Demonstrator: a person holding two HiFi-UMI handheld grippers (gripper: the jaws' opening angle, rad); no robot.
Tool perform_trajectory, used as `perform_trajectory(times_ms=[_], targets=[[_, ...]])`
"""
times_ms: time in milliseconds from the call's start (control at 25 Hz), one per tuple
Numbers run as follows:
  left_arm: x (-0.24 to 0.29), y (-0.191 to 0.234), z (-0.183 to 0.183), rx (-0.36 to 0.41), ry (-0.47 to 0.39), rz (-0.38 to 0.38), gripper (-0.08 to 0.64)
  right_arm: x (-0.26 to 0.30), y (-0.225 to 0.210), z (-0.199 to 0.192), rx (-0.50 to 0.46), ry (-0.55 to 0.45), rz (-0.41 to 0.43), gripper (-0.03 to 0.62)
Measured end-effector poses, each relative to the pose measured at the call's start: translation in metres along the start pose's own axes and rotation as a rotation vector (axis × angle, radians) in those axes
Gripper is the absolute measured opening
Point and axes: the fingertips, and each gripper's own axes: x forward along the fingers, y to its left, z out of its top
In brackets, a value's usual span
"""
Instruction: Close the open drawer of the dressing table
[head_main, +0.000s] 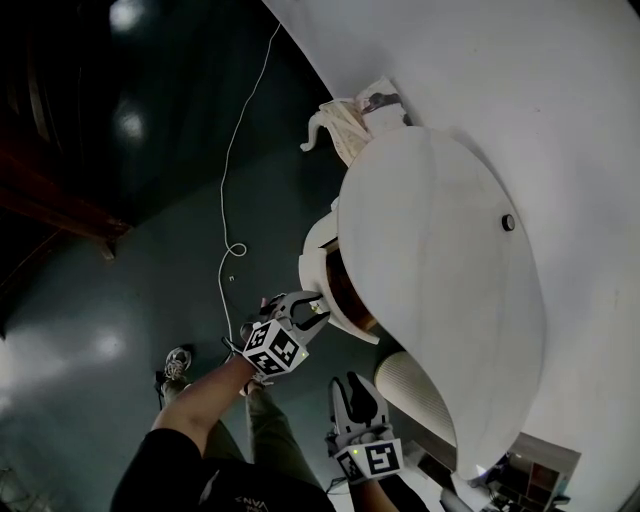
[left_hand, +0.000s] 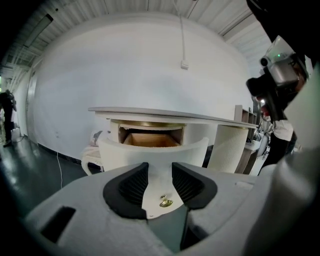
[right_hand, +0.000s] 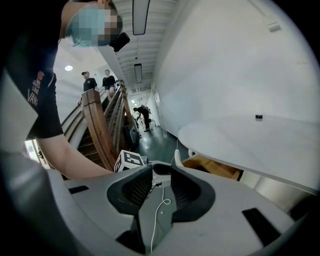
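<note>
The white dressing table has an oval top, and its drawer stands pulled out on the left, showing a wooden inside. My left gripper is right at the drawer's curved white front. It is open, with the front panel and its small brass knob showing in the gap between the jaws; the pads do not press on the knob. My right gripper hangs lower, apart from the table, open and with nothing in it. In the right gripper view the drawer lies ahead.
A ribbed white pedestal carries the table near my right gripper. A white chair stands beyond the table by the wall. A white cable trails over the dark floor. A small dark object sits on the top. A wooden staircase rises behind.
</note>
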Motion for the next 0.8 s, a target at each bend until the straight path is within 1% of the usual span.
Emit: perform_trajectory(times_ms=[120, 400, 520, 800], targets=[[0.006, 0.002, 0.004, 0.003, -0.010, -0.012, 0.149, -0.001, -0.004, -0.002, 0.004, 0.008, -0.011, 0.118], [0.024, 0.005, 0.012, -0.011, -0.032, -0.040, 0.150, 0.003, -0.008, -0.008, 0.030, 0.015, -0.016, 0.115], [0.032, 0.006, 0.016, -0.004, -0.053, -0.053, 0.150, 0.004, -0.013, -0.010, 0.037, 0.014, -0.022, 0.114], [0.046, 0.009, 0.023, -0.001, -0.091, -0.062, 0.150, 0.004, -0.018, -0.020, 0.048, 0.038, -0.036, 0.114]])
